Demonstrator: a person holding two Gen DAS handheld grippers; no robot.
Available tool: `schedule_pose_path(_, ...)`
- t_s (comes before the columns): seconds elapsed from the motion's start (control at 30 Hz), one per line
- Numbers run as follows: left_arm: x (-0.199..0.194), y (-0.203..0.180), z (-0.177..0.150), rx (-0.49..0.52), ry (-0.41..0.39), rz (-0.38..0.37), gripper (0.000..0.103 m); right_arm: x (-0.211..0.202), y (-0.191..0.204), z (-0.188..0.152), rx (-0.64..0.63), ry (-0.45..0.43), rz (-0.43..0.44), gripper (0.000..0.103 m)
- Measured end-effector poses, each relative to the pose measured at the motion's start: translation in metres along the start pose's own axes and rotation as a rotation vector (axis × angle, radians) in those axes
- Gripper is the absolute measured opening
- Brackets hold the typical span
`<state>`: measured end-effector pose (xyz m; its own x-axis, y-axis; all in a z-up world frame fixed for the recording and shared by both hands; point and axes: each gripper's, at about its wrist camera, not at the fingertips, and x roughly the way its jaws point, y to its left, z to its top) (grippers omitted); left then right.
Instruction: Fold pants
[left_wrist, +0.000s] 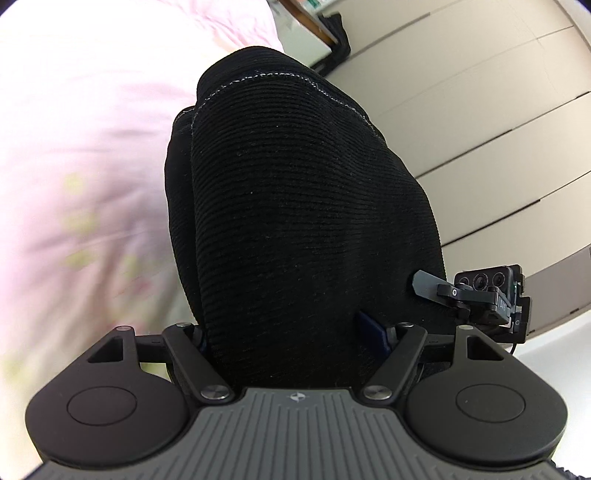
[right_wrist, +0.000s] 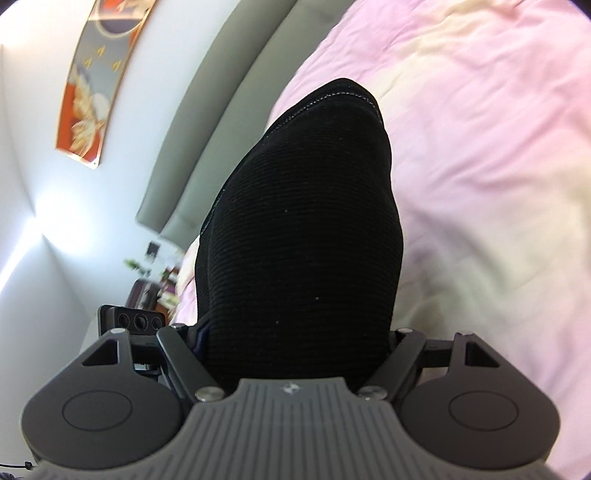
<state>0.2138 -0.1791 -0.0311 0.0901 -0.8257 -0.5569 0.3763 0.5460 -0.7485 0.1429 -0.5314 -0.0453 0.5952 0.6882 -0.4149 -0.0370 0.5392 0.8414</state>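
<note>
- Pretty clearly a bedroom in someone's home.
- There's a bed (right_wrist: 498, 155) with a rumpled pink cover with pale yellow patches taking up most of both views.
- A grey padded headboard (right_wrist: 207, 122) runs along a plain white wall.
- A colourful orange and grey picture (right_wrist: 99, 81) hangs on that wall.
- The floor (left_wrist: 480, 122) on the other side has big beige tiles.

Pink bedspread (right_wrist: 480, 166), grey headboard (right_wrist: 207, 122), pale plank floor (left_wrist: 461, 122).
</note>
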Motion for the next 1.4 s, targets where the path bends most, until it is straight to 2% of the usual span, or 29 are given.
schedule_pose_path(0.2,0.064,0.001,0.034,0.007,0.047,-0.014,0.085,-0.025,-0.056,0.033,0.043,-0.051,-0.038,0.073)
schedule_pose_path(0.27,0.081,0.009,0.035,-0.005,0.070,0.022,0.086,-0.023,-0.083,0.035,0.093,-0.058,-0.044,0.073)
schedule_pose_path(0.33,0.107,0.011,0.035,-0.020,0.107,0.097,0.087,-0.015,-0.107,0.029,0.158,-0.038,-0.088,0.074)
schedule_pose_path(0.4,0.111,0.014,0.027,0.000,0.112,0.120,0.091,-0.010,-0.122,0.015,0.190,-0.045,-0.115,0.078)
schedule_pose_path(0.47,0.105,0.016,0.016,0.016,0.097,0.106,0.095,-0.020,-0.127,0.001,0.178,-0.097,-0.089,0.078)
schedule_pose_path(0.6,0.089,0.014,-0.003,0.065,0.094,0.110,0.097,-0.045,-0.140,-0.026,0.243,-0.151,-0.070,0.078)
schedule_pose_path(0.8,0.068,0.008,-0.026,0.099,0.066,0.181,0.097,-0.089,-0.127,-0.063,0.249,-0.231,-0.117,0.078)
schedule_pose_path(0.9,0.069,0.003,-0.038,0.073,0.069,0.195,0.097,-0.097,-0.114,-0.094,0.248,-0.216,-0.180,0.075)
schedule_pose_path(0.97,0.066,-0.002,-0.047,0.067,0.064,0.215,0.098,-0.093,-0.111,-0.116,0.289,-0.175,-0.186,0.060)
schedule_pose_path(1.0,0.066,-0.003,-0.050,0.067,0.063,0.230,0.098,-0.091,-0.110,-0.127,0.293,-0.151,-0.204,0.045)
schedule_pose_path(1.03,0.065,-0.005,-0.054,0.068,0.056,0.243,0.098,-0.087,-0.106,-0.135,0.264,-0.121,-0.281,0.016)
schedule_pose_path(1.07,0.066,-0.007,-0.055,0.071,0.044,0.260,0.098,-0.086,-0.104,-0.141,0.258,-0.111,-0.327,0.012)
schedule_pose_path(1.17,0.055,-0.016,-0.060,0.087,0.023,0.328,0.098,-0.096,-0.098,-0.144,0.331,-0.173,-0.328,0.011)
schedule_pose_path(1.2,0.049,-0.023,-0.063,0.107,0.014,0.357,0.098,-0.099,-0.090,-0.145,0.322,-0.185,-0.348,0.013)
schedule_pose_path(1.23,0.042,-0.034,-0.068,0.143,0.010,0.390,0.097,-0.103,-0.079,-0.145,0.300,-0.190,-0.372,0.021)
schedule_pose_path(1.27,0.038,-0.040,-0.074,0.188,0.027,0.436,0.092,-0.105,-0.065,-0.144,0.266,-0.195,-0.393,0.027)
schedule_pose_path(1.3,0.039,-0.048,-0.079,0.245,0.057,0.520,0.088,-0.107,-0.050,-0.148,0.225,-0.199,-0.408,0.035)
schedule_pose_path(1.37,0.043,-0.061,-0.091,0.345,0.095,0.663,0.081,-0.110,-0.020,-0.154,0.157,-0.198,-0.449,0.037)
schedule_pose_path(1.4,0.042,-0.064,-0.096,0.361,0.099,0.680,0.081,-0.111,-0.007,-0.155,0.134,-0.200,-0.474,0.040)
